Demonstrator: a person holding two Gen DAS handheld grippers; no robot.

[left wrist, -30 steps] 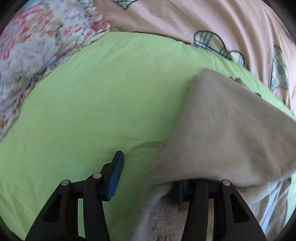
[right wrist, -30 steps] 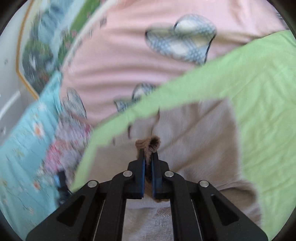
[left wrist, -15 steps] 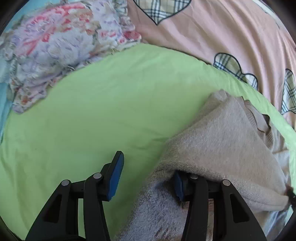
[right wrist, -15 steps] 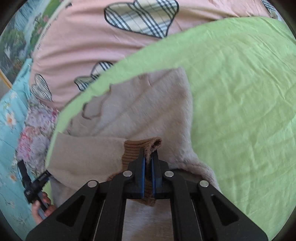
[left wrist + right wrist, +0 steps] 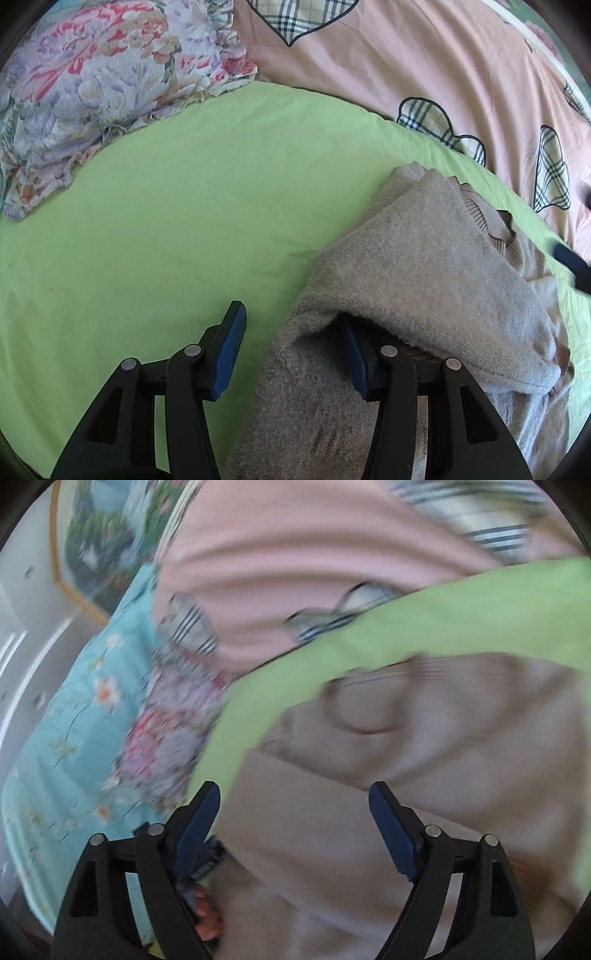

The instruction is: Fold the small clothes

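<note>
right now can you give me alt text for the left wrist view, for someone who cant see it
The open left gripper lies low over a green sheet, its right-hand finger tucked under a fold of a grey knitted sweater lying folded over on the sheet. A floral pillow sits at the upper left, and a pink quilt with plaid patches runs along the top.

Bed covered by smooth lime-green sheet point(image 5: 177, 206); on it lie a folded beige knitted sweater point(image 5: 436, 266), a floral ruffled pillow point(image 5: 92, 85) and a pink plaid-patched quilt point(image 5: 424, 55)
</note>
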